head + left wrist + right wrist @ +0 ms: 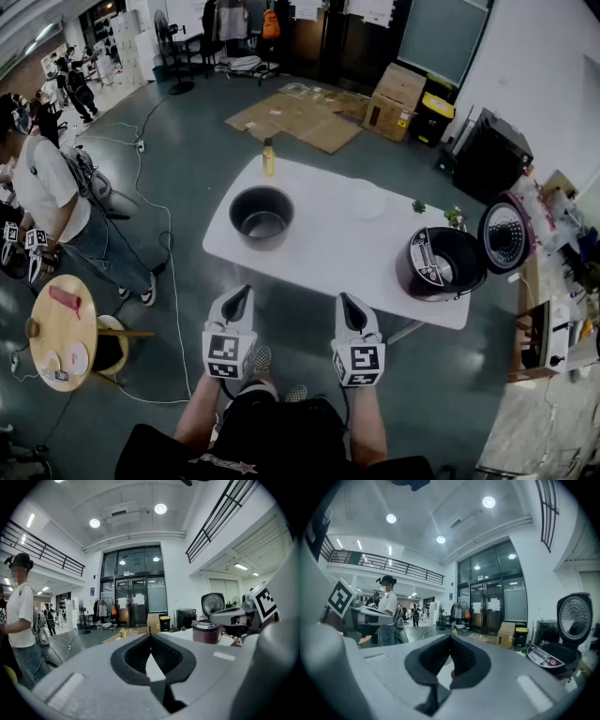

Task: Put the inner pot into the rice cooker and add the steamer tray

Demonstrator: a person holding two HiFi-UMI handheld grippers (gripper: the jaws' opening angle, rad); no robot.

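The dark grey inner pot (261,216) stands empty on the left part of the white table (319,258). The rice cooker (441,263) sits at the table's right end with its lid (506,232) swung up; it also shows in the left gripper view as the cooker (206,631) and in the right gripper view as the cooker (551,653). A white round steamer tray (368,201) lies at the far side of the table. My left gripper (246,291) and right gripper (345,300) hover side by side before the table's near edge. Both are shut and hold nothing.
A yellow bottle (268,157) stands at the table's far edge, and a small plant (419,206) is near the cooker. A person (47,202) stands at the left beside a small round wooden table (61,333). Cables and flattened cardboard (300,117) lie on the floor. Cluttered shelves line the right side.
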